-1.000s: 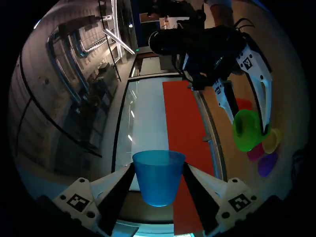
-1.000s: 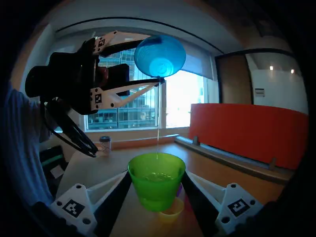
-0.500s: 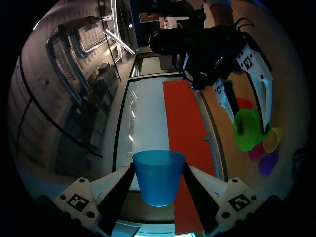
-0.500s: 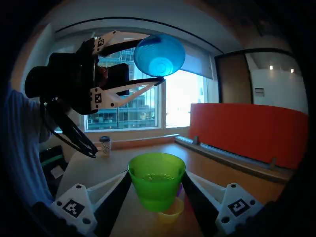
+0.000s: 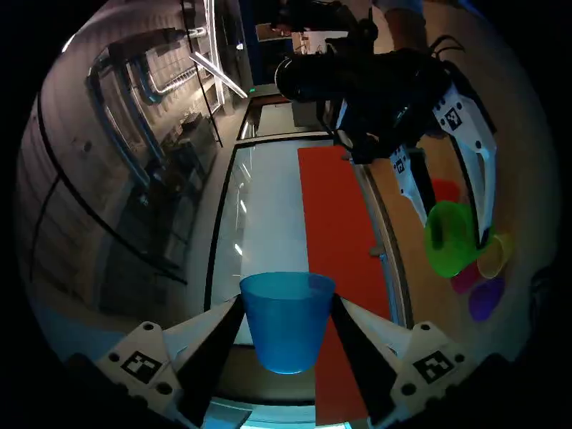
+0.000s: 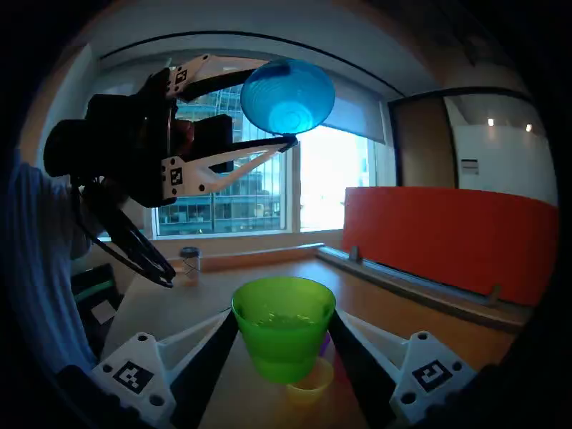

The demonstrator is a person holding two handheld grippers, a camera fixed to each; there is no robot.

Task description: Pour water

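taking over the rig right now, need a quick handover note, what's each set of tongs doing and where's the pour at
Left tongs: shut on the blue cup, held tipped above the green cup.
Right tongs: shut on the green cup, upright over the table, near a yellow cup.
Done: some water seems to lie in the green cup; no stream falls now.
Left: probably right the blue cup and set both cups down.
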